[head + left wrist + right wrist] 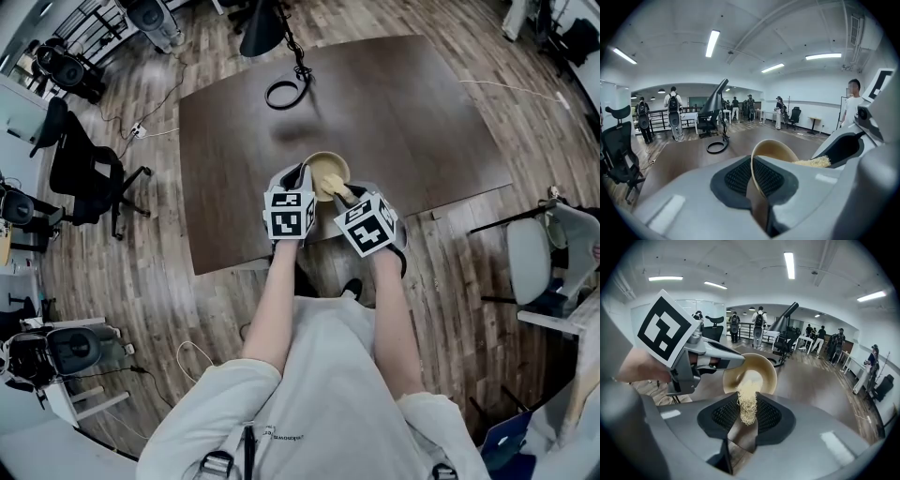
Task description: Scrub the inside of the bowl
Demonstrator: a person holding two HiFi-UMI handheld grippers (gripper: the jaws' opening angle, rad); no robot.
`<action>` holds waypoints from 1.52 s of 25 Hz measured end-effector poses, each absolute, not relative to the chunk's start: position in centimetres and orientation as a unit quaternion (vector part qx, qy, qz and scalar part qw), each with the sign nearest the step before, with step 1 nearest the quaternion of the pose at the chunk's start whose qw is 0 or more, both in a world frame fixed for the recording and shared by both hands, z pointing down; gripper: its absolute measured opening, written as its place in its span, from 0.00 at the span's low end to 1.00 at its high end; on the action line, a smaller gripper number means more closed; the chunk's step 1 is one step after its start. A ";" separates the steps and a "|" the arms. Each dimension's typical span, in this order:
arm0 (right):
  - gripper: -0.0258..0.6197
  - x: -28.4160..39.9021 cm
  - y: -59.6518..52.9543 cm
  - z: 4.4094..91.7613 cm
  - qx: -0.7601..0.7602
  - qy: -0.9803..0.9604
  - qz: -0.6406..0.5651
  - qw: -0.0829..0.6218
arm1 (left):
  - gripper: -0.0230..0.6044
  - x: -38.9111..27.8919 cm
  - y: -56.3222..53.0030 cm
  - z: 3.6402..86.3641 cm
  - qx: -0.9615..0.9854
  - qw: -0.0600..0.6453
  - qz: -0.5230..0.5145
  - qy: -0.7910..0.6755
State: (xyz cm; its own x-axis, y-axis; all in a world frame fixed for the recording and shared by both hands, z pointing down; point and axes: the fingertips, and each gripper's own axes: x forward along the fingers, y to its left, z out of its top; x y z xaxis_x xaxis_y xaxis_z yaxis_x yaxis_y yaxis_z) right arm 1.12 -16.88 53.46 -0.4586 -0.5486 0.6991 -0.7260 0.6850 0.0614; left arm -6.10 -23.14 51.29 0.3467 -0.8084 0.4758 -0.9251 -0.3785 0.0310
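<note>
The bowl (pixel 757 367), rim pinched in the left gripper's (pixel 753 180) fingers (pixel 733 177), needs steadying while the right gripper (pixel 746 418), fingers clamped on the scrubber (pixel 748 399), circles inside.

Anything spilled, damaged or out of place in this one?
Nothing stands out. The left gripper holds the bowl tilted by its rim, and the right gripper holds a fibrous scrubber inside it. No spill shows on the table.

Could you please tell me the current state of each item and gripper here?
Bowl: tilted on edge, rim clamped.
Scrubber: pinched, its tip reaching into the bowl.
Left gripper: shut on the bowl's rim.
Right gripper: shut on the scrubber.
</note>
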 end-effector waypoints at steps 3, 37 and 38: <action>0.22 0.5 -16.5 53.6 0.360 -0.851 0.128 0.360 | 0.06 -6.0 -22.9 51.4 0.807 0.151 0.193 -0.538; 0.22 5.0 -18.9 52.7 0.450 -0.841 0.148 0.260 | 0.06 -1.1 -20.9 52.7 0.838 0.141 0.213 -0.483; 0.22 5.4 -18.8 52.8 0.453 -0.839 0.147 0.264 | 0.06 -1.0 -20.8 52.8 0.837 0.143 0.212 -0.483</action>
